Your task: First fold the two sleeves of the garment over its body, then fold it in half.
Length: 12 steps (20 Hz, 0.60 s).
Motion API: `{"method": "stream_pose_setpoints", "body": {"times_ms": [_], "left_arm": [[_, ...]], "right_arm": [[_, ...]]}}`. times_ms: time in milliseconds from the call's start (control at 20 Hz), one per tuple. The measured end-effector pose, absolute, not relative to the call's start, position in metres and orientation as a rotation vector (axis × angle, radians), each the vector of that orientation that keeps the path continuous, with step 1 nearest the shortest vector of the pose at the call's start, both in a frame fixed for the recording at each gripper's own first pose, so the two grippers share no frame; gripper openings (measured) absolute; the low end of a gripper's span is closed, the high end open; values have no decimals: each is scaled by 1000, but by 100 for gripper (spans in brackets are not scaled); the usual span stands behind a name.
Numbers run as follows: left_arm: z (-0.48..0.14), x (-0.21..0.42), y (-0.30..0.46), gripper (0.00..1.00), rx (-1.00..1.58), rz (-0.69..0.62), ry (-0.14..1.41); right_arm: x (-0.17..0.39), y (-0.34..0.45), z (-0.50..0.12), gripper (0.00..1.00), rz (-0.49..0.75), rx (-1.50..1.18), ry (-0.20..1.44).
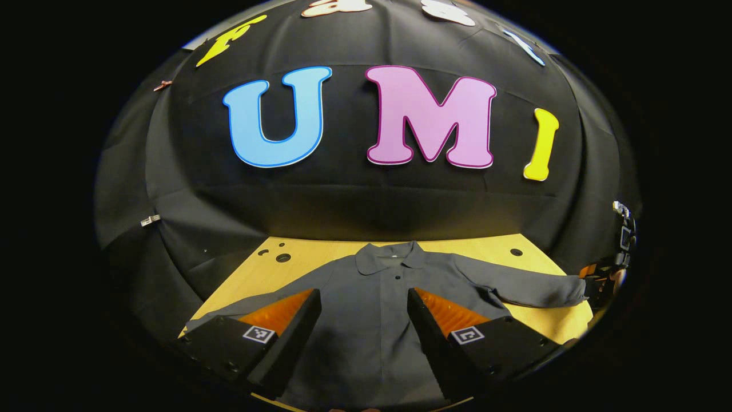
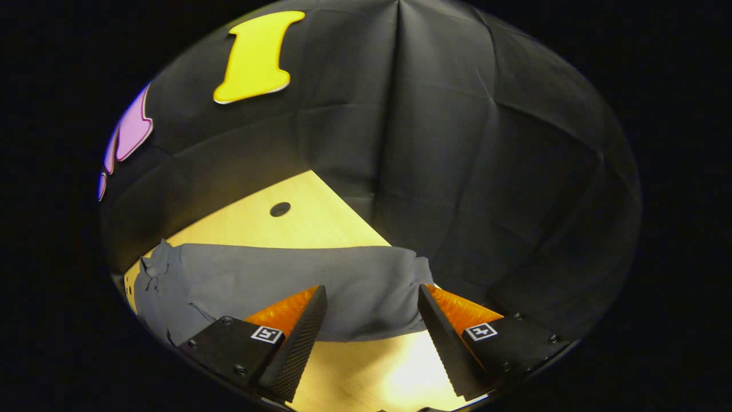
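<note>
A grey collared shirt (image 1: 372, 309) lies flat on the wooden table (image 1: 320, 260), collar away from me and both sleeves spread out to the sides. My left gripper (image 1: 363, 297) hovers open over the shirt's chest, nothing between its fingers. The shirt's right sleeve (image 1: 532, 286) reaches toward the table's right edge, where the other gripper (image 1: 609, 274) shows beside the cuff. In the right gripper view that sleeve (image 2: 297, 280) lies across the table (image 2: 286, 226), and my right gripper (image 2: 372, 297) stands open just over its cuff end.
Black cloth walls close in the table at the back and on both sides. Round holes (image 1: 282, 257) dot the tabletop near the far corners, one also in the right gripper view (image 2: 279, 209). Bare wood (image 2: 372, 372) lies in front of the sleeve.
</note>
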State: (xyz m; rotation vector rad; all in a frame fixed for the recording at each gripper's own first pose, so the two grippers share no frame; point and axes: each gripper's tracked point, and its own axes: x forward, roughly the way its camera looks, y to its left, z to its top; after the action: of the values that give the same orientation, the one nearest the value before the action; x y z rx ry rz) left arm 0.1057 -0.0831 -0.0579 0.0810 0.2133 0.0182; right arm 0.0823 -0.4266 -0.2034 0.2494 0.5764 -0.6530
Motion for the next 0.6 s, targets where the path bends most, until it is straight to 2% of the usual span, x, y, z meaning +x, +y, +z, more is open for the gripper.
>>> {"method": "stream_pose_setpoints", "body": {"times_ms": [300, 600], "left_arm": [[-76, 106, -76, 95, 57, 58, 281], [-80, 109, -72, 96, 59, 79, 299]], "right_arm": [[88, -459, -246, 99, -706, 271, 681], [89, -475, -276, 99, -723, 294, 720]]}}
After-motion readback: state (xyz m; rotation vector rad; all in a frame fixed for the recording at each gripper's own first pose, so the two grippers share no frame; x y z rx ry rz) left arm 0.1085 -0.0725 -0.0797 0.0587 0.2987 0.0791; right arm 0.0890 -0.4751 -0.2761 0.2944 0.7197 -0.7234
